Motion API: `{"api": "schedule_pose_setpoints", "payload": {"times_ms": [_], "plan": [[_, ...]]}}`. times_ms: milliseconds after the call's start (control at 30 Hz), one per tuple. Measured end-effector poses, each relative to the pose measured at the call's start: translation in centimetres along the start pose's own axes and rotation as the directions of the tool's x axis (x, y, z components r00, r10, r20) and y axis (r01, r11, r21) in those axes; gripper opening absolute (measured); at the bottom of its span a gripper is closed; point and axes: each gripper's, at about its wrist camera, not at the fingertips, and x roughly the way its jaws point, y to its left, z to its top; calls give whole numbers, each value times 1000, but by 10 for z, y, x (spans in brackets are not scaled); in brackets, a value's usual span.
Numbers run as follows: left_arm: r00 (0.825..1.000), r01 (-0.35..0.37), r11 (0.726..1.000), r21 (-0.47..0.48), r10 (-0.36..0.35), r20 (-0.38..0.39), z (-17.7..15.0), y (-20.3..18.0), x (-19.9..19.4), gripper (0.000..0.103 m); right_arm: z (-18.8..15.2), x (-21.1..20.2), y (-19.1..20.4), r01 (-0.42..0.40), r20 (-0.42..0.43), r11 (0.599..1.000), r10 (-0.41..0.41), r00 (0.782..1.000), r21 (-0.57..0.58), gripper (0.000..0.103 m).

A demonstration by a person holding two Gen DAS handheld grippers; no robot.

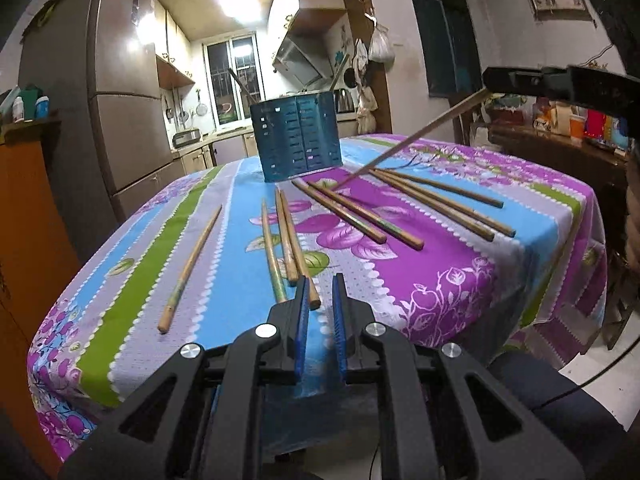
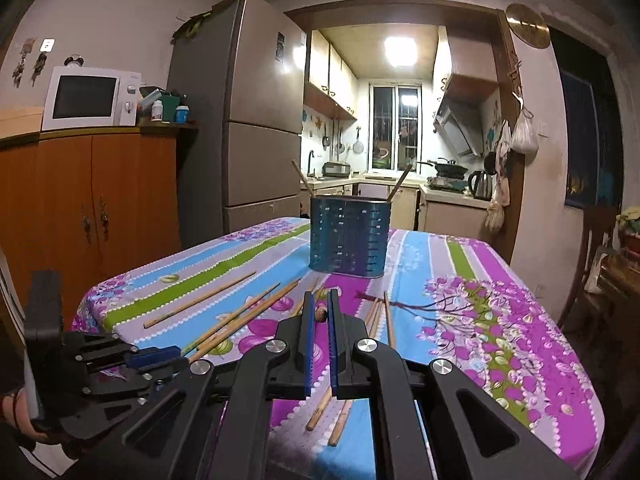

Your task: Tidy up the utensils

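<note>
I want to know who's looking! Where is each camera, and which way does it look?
Left wrist: rides on the left gripper over the tablecloth's near edge, facing the blue holder and the kitchen; its own fingers show at the bottom, and the right gripper with a chopstick at upper right.
Right wrist: rides on the right gripper, facing the same holder; its fingers pinch the chopstick's end, and the left gripper shows lower left.
Shared: holder, loose chopsticks, tablecloth, kitchen.
</note>
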Motion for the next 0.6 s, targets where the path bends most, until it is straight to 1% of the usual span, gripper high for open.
{"api": "schedule_pose_setpoints", "payload": {"times_ms": [33, 133, 233, 367, 500, 600], "plan": [[1000, -13, 1000, 0, 13, -7, 0, 0, 3, 10, 1, 0, 0, 0, 2, 1000, 0, 1000, 0, 7], [999, -22, 1000, -3, 21, -29, 0, 2, 8, 10, 1, 2, 1, 0, 3, 1000, 0, 1000, 0, 7], [999, -18, 1000, -1, 18, -27, 2, 0, 9, 10, 2, 2, 1, 0, 2, 1000, 0, 1000, 0, 7], [1000, 0, 1000, 17, 1, -12, 2, -7, 10, 10, 1, 3, -1, 1, 0, 1000, -1, 1000, 4, 7], [1000, 0, 1000, 11, 0, -3, 3, -7, 13, 10, -3, 5, -3, 5, -6, 1000, -5, 1000, 11, 7], [1000, -9, 1000, 20, 8, 25, 0, -8, 16, 11, -7, 5, -4, 7, -9, 1000, -7, 1000, 17, 7]]}}
